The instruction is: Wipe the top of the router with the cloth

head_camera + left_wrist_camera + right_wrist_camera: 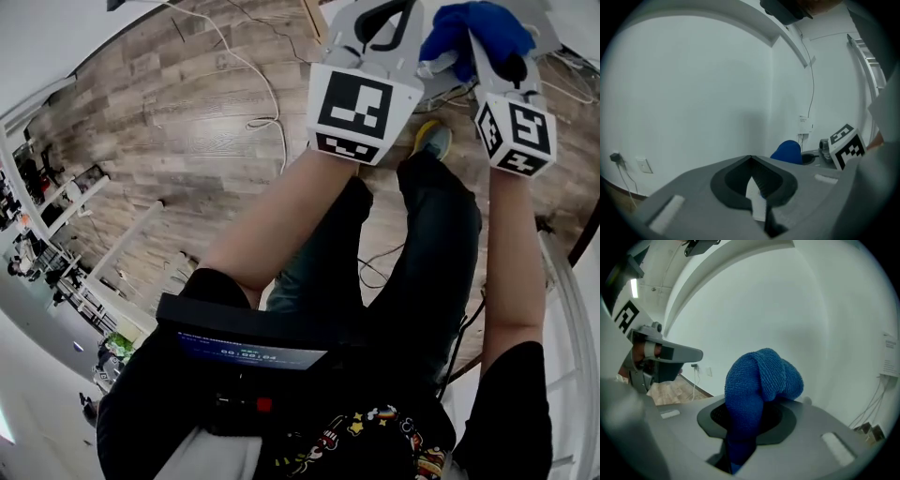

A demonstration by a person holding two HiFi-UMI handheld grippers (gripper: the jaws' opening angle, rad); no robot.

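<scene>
1. The right gripper [740, 446] is clamping the blue cloth [761, 378], which is bunching above its jaws.
2. The left gripper [757, 208], jaws together, is hovering just beside the cloth.
3. The wooden floor [187, 141] is lying well below the cloth.

Nubby woven cloth [759, 380], matt wood-grain floor [187, 122]

A bare indoor workroom, most like a lab or test room. The floor [169, 122] is wood-look plank with loose cables [262, 84] trailing across it. White racks [84, 202] stand along one side. The walls [693, 93] are plain white, with a socket [644, 165] low down and a small wired box [805, 121] mounted higher.
</scene>
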